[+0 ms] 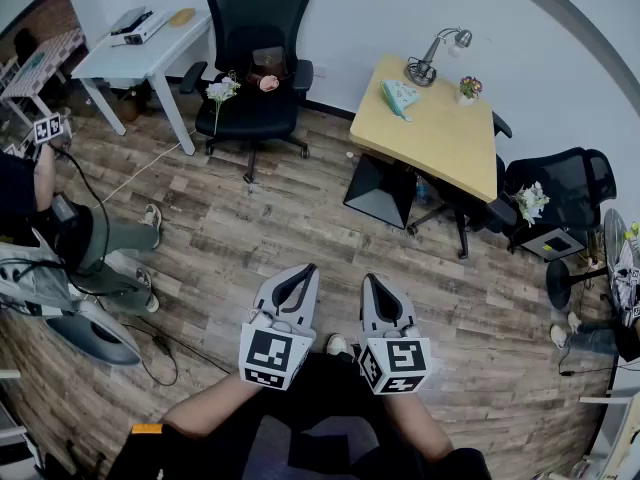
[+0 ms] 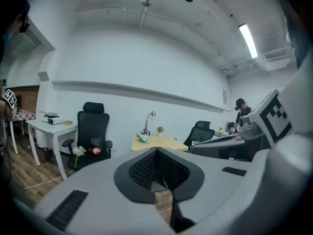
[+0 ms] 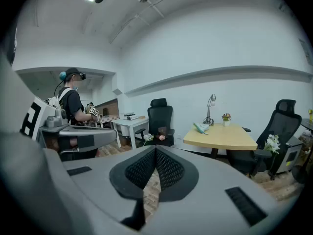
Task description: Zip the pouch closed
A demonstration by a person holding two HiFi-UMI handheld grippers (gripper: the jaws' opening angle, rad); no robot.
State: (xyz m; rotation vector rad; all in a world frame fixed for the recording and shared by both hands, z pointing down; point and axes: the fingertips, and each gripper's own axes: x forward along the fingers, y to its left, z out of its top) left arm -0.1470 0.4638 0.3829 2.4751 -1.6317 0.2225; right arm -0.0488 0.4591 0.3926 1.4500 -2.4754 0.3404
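- Two tools are held side by side over the wooden floor (image 1: 250, 228), tipped slightly downward: the left gripper (image 1: 303, 270) and the right gripper (image 1: 373, 280).
- Left gripper: its fingers are pressed together with nothing between them.
- Right gripper: its fingers are likewise closed tight and hold nothing.
- A teal pouch (image 1: 400, 98) lies on the yellow counter (image 1: 450, 148), just beside the desk lamp (image 1: 432, 58) and near a small flower pot (image 1: 468, 88). It is well apart from both grippers.
- A black office chair (image 1: 255, 28) stands left of the counter, with a flower sprig (image 1: 221, 92) on its seat.
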